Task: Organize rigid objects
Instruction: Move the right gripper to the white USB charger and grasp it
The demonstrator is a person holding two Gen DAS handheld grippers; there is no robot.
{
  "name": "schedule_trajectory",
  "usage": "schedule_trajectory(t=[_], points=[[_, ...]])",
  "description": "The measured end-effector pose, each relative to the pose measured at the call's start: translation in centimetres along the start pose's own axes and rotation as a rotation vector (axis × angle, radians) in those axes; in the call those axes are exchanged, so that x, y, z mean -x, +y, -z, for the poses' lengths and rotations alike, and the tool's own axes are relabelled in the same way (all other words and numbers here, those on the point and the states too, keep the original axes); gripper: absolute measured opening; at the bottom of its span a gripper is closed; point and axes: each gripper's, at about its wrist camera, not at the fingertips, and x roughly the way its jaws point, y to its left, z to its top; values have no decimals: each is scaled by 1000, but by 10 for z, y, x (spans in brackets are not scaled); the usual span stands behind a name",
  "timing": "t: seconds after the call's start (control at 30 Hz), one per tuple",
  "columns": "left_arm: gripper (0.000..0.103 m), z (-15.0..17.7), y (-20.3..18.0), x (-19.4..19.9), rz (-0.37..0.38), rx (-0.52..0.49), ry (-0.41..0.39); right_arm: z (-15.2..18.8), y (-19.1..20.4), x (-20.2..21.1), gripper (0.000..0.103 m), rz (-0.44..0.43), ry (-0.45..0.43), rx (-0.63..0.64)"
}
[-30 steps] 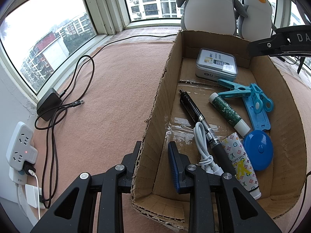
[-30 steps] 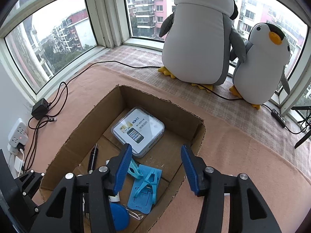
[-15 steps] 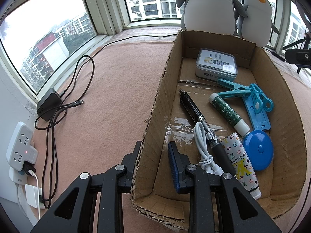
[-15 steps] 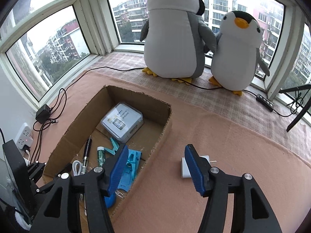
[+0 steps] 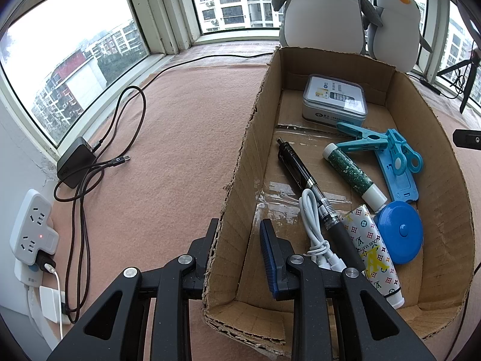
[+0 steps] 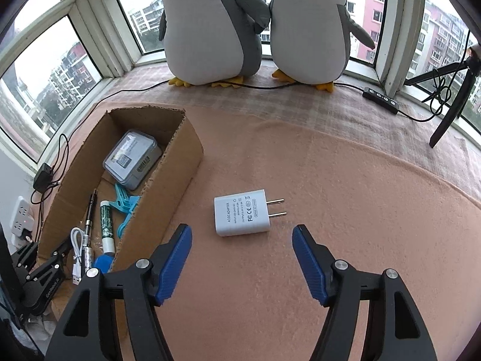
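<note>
Pink felt covered the window-ledge worktop, where a white power adapter (image 6: 242, 217) lay flat, prongs pointing right, just beside the cardboard box (image 6: 168, 192). The right tool (image 6: 242, 260) had swung away from over the box to hang near the adapter, jaws opening, nothing between them: likely the next pick. The left tool (image 5: 237, 251) stayed clamped on the box's wall.

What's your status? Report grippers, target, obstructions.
Left gripper shut on cardboard box wall. Right gripper empty, jaws opening above white adapter on the blanket, outside the box. Nothing in the way.
</note>
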Motion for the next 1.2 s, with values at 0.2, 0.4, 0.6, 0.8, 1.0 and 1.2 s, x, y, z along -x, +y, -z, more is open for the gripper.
schedule_trajectory(t=[0.2, 0.4, 0.6, 0.8, 1.0, 1.2], points=[[27, 0, 0, 0, 0, 0, 0, 2, -1, -13, 70, 6, 10, 28], [27, 0, 0, 0, 0, 0, 0, -2, 3, -24, 74, 26, 9, 80], [27, 0, 0, 0, 0, -1, 0, -7, 7, -37, 74, 46, 19, 117], [27, 0, 0, 0, 0, -1, -1, -11, 11, -43, 74, 56, 21, 141], [27, 0, 0, 0, 0, 0, -1, -13, 14, -48, 74, 70, 25, 156], [27, 0, 0, 0, 0, -1, -1, -12, 13, -50, 68, 71, 32, 157]])
